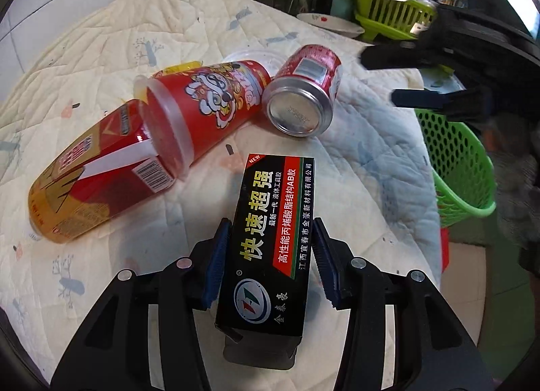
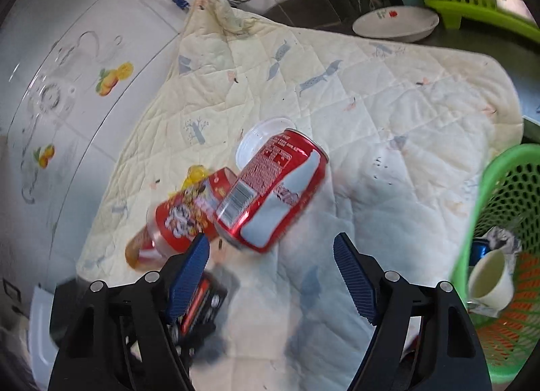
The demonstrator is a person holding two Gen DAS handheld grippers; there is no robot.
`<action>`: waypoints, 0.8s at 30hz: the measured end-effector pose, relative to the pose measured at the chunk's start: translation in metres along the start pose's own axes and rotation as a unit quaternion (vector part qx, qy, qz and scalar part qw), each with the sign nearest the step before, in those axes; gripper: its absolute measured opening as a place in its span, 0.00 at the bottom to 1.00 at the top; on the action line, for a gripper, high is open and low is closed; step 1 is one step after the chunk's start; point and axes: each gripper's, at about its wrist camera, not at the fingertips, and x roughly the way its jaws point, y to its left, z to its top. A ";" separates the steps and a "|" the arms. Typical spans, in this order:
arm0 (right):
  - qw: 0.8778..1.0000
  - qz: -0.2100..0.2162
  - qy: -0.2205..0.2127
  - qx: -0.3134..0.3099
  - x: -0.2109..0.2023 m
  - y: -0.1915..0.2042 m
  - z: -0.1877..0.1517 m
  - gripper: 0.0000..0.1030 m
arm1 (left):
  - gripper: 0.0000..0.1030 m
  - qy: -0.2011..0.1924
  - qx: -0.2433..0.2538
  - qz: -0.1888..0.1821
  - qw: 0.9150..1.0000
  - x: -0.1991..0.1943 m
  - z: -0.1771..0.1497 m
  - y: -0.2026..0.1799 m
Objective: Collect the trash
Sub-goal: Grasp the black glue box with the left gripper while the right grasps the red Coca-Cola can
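My left gripper (image 1: 270, 235) is shut on a black glue box (image 1: 270, 239) with yellow Chinese lettering, held just above the quilt. Beyond it lie a red soda can (image 1: 303, 90), a red plastic cup (image 1: 206, 104) and an orange-red carton (image 1: 94, 171). My right gripper (image 2: 271, 249) is open and empty, hovering above the quilt just short of the soda can (image 2: 270, 188). The black box (image 2: 202, 303) shows blurred at its lower left. A green mesh basket (image 2: 506, 256) at the right holds a paper cup (image 2: 489, 279) and other scraps.
A cream quilted cloth (image 1: 101, 53) covers the counter. A white bowl (image 1: 330, 25), a green dish rack (image 1: 391, 9) and a knife holder stand at the back. A clear lid (image 2: 263, 138) lies behind the can. Tiled wall on the left.
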 end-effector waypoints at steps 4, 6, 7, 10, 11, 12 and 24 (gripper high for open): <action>0.999 0.014 0.004 0.036 0.016 -0.004 0.008 0.72 | 0.46 -0.003 -0.003 -0.001 1.000 -0.006 -0.004 0.002; 0.999 0.015 0.004 0.047 0.024 -0.004 0.012 0.72 | 0.46 -0.007 -0.004 -0.004 1.000 -0.009 -0.005 0.004; 0.999 0.016 0.001 0.050 0.027 -0.003 0.014 0.72 | 0.46 -0.007 -0.005 -0.005 1.000 -0.010 -0.004 0.005; 0.998 0.022 0.003 0.067 0.039 -0.002 0.021 0.72 | 0.46 -0.011 -0.005 -0.006 1.000 -0.010 -0.002 0.008; 0.997 0.022 0.003 0.072 0.043 -0.002 0.022 0.72 | 0.46 -0.012 -0.007 -0.007 1.000 -0.011 -0.003 0.008; 0.997 0.017 0.003 0.075 0.046 -0.002 0.023 0.72 | 0.46 -0.014 -0.008 -0.009 1.000 -0.012 -0.003 0.009; 0.992 0.017 0.014 0.122 0.080 -0.017 0.027 0.73 | 0.46 -0.020 -0.017 -0.017 1.000 -0.013 -0.006 0.015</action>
